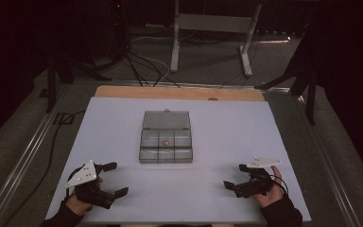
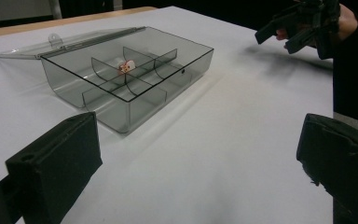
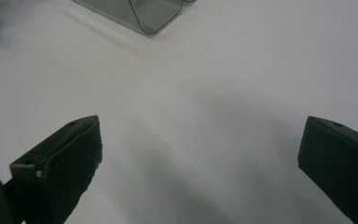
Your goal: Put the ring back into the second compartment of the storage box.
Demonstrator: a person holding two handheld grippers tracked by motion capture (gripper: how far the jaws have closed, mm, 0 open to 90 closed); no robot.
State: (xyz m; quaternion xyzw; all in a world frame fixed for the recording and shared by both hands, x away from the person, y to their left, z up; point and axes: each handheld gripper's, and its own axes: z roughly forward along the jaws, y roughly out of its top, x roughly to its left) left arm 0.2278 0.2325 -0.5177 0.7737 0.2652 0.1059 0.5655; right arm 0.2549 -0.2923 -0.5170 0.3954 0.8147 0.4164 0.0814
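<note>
Between both claws, apart: box (image 1: 166, 142)

A white rectangular table sheet (image 1: 227, 142) covers a light wooden tabletop (image 1: 123, 91), beyond which a white metal frame stand (image 1: 212, 28) and black cables (image 1: 144, 66) occupy the grey floor (image 1: 208, 66).

small pinkish item (image 2: 127, 67) in box: too small to identify | box (image 3: 140, 11): cut off by top edge
</note>
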